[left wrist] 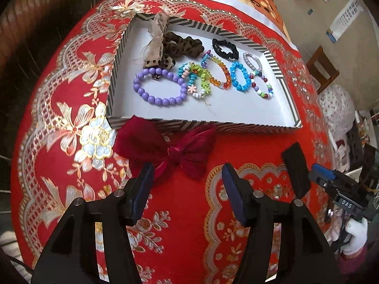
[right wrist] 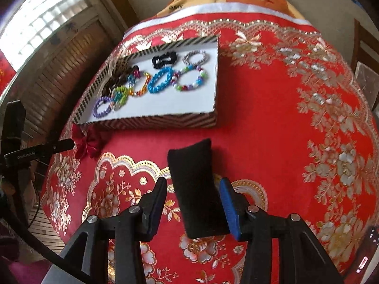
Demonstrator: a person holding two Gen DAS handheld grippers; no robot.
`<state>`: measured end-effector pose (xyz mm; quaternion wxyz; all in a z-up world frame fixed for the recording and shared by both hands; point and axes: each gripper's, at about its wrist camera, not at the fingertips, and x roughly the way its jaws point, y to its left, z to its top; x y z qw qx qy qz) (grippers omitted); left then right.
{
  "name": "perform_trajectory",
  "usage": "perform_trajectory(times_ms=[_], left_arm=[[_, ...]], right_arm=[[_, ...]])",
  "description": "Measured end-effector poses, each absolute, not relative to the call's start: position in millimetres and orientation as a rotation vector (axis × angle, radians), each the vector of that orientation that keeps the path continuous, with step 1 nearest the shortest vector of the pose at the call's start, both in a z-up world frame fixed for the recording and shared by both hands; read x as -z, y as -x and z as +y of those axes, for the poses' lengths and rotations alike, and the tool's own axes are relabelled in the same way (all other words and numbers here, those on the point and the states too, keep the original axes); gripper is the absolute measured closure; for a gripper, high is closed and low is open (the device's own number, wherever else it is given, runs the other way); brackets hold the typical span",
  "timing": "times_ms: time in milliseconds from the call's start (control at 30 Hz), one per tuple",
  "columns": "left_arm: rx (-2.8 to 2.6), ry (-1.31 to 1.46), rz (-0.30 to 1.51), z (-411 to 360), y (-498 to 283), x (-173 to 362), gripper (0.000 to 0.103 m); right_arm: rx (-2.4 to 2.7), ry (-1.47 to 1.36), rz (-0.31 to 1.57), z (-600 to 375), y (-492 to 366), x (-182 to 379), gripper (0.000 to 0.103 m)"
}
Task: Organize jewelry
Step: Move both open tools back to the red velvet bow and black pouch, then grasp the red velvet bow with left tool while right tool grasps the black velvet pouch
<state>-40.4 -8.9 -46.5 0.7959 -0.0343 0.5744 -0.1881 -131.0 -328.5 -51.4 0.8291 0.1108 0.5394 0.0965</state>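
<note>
A striped shallow box [left wrist: 248, 126] [right wrist: 151, 121] holds several bead bracelets and scrunchies, among them a purple bracelet [left wrist: 139, 90] [right wrist: 102, 108] and a blue one [left wrist: 244, 80] [right wrist: 161, 80]. A dark red bow [left wrist: 170, 149] [right wrist: 87, 142] lies on the red cloth just in front of the box. My left gripper [left wrist: 187, 170] is open, its fingertips right behind the bow. A black velvet pad [right wrist: 196, 189] [left wrist: 296, 172] lies between the fingers of my right gripper [right wrist: 193, 184], which is open and not touching it on the left side.
The table carries a red and gold embroidered cloth [left wrist: 71, 127] [right wrist: 296, 123]. A wooden chair [left wrist: 322, 68] stands beyond the far right edge. A louvred door and a window [right wrist: 47, 23] are to the left.
</note>
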Motion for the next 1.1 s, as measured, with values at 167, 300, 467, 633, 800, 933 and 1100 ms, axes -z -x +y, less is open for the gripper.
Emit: perform_trajectory(times_ms=[167,300,467,633,800,933,1100], left_arm=[[0.418,-0.026,1.215,-18,34,51,0.044],[0.456,-0.121,1.205,-25,30,55,0.044],[0.556,-0.260,1.203,-38,28,60,0.044],[0.618,-0.374,1.208,-48,24,71,0.044],[0.653,-0.413,1.211,-55,14,75,0.044],[0.669,-0.450,1.212,-58,9,80,0.044],[0.687,-0.460,1.211,-58,10,83,0.048]], right_arm=[[-0.202,-0.206,1.160,-321,128,58,0.042],[-0.201,-0.205,1.165,-318,124,60,0.042],[-0.196,-0.214,1.167,-315,119,61,0.041],[-0.187,-0.227,1.168,-314,116,63,0.039],[-0.177,-0.235,1.162,-314,114,64,0.039],[-0.168,-0.235,1.167,-314,113,67,0.039],[-0.173,-0.238,1.173,-314,115,71,0.039]])
